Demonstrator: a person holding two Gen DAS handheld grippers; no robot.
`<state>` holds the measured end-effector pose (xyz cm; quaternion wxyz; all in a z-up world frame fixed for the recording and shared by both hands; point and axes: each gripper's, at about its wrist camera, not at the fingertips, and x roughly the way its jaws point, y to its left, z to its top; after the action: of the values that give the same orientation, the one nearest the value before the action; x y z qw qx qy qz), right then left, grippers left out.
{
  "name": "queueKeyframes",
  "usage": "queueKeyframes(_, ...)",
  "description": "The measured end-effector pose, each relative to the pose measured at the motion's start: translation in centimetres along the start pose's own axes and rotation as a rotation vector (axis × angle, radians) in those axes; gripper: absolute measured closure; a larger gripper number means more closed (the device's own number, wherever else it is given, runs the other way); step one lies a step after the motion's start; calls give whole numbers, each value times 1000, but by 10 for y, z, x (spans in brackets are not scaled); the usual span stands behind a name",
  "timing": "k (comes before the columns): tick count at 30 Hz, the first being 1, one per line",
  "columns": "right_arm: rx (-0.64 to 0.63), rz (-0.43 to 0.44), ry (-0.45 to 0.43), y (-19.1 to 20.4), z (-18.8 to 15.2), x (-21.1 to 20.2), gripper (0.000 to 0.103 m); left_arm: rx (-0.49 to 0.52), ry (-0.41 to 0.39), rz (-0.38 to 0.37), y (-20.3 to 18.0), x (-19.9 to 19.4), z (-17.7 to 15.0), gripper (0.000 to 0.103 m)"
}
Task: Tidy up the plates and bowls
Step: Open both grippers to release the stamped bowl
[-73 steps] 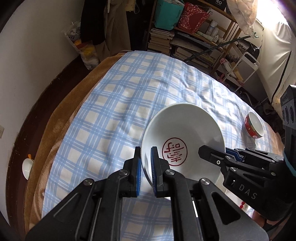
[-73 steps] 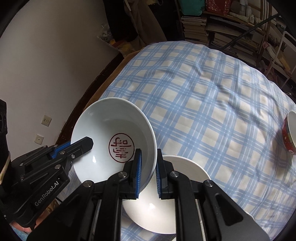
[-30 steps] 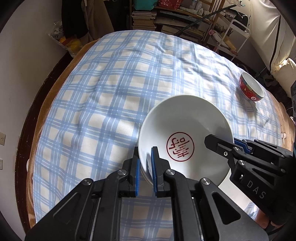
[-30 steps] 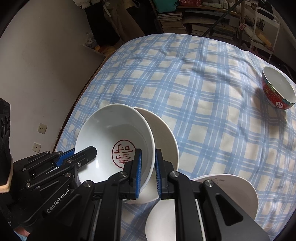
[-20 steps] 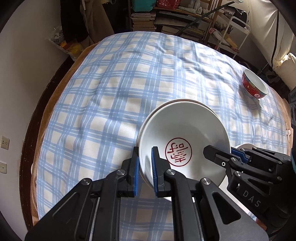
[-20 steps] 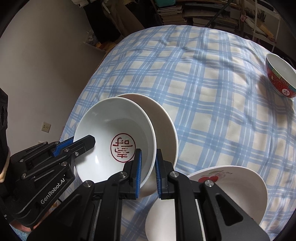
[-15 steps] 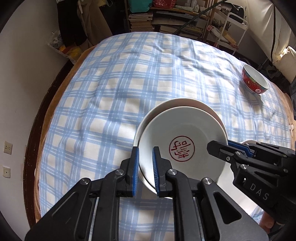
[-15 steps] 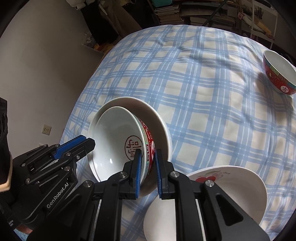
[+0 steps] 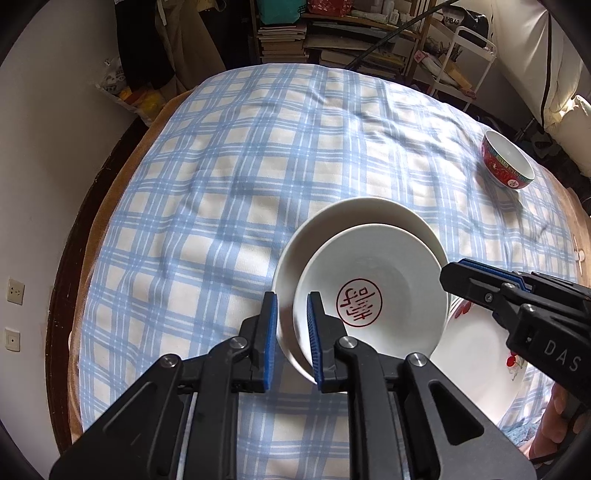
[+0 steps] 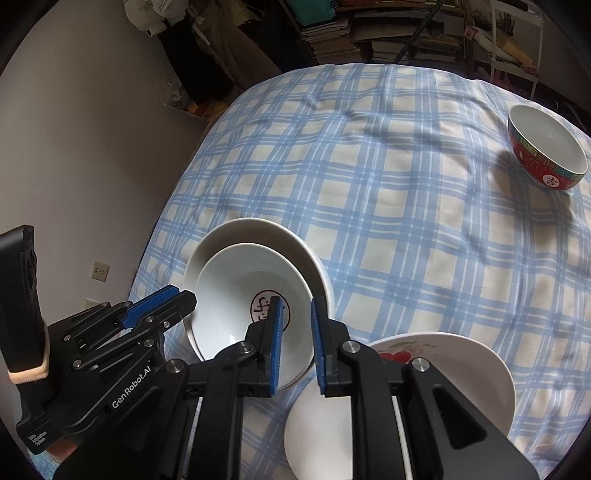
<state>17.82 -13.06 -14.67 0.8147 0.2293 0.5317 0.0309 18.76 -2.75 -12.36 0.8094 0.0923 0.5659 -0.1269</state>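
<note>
A white bowl with a red seal (image 9: 388, 258) (image 10: 229, 280) sits nested inside a larger white bowl (image 9: 351, 210) (image 10: 258, 229) on the checked cloth. My left gripper (image 9: 291, 299) (image 10: 184, 295) straddles the near-left rims of both bowls. Its jaws are opening and a gap shows beside the pads. My right gripper (image 10: 297, 301) (image 9: 448, 273) is shut on the seal bowl's right rim. A cherry-pattern plate (image 9: 476, 354) (image 10: 443, 354) lies just right of the stack. A red bowl (image 9: 508, 162) (image 10: 546, 155) stands apart at the far right.
The blue checked cloth (image 9: 221, 184) covers a round table with a brown edge at the left near the wall. A smaller white dish (image 10: 321, 424) rests on the cherry plate. Bookshelves (image 9: 288, 33) and a white cart (image 9: 472, 48) stand behind the table.
The seal bowl came down into the larger white bowl, tilted for a moment, and now lies level in it. My left jaws have widened slightly.
</note>
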Motion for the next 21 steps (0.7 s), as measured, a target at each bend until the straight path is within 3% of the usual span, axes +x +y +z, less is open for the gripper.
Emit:
queueKeyframes(3,-5,-8,-26,-1,7,-14,82,-7,-5,-10,-1,-9,6,80)
queueKeyframes(5,-4,-24,-37,-3,11,-23,69,0,-15,16,-4,-15,12,76)
queueKeyframes(9,-4,-61,-56,-15,21,-39,53,0,-53,50,-10,-28,25,51)
queueKeyframes(11,-2,-85,-63,-23,27,-47,40,10,-65,58,-16,-33,32,45)
queueKeyframes(13,0,-112,-76,-33,33,-54,30,21,-64,66,-23,-34,40,26)
queueKeyframes(17,24,-166,-115,-58,43,-70,0,50,-82,95,-40,-35,54,17)
queueKeyframes(21,28,-195,-122,-84,55,-77,0,75,-101,89,-59,-33,71,12)
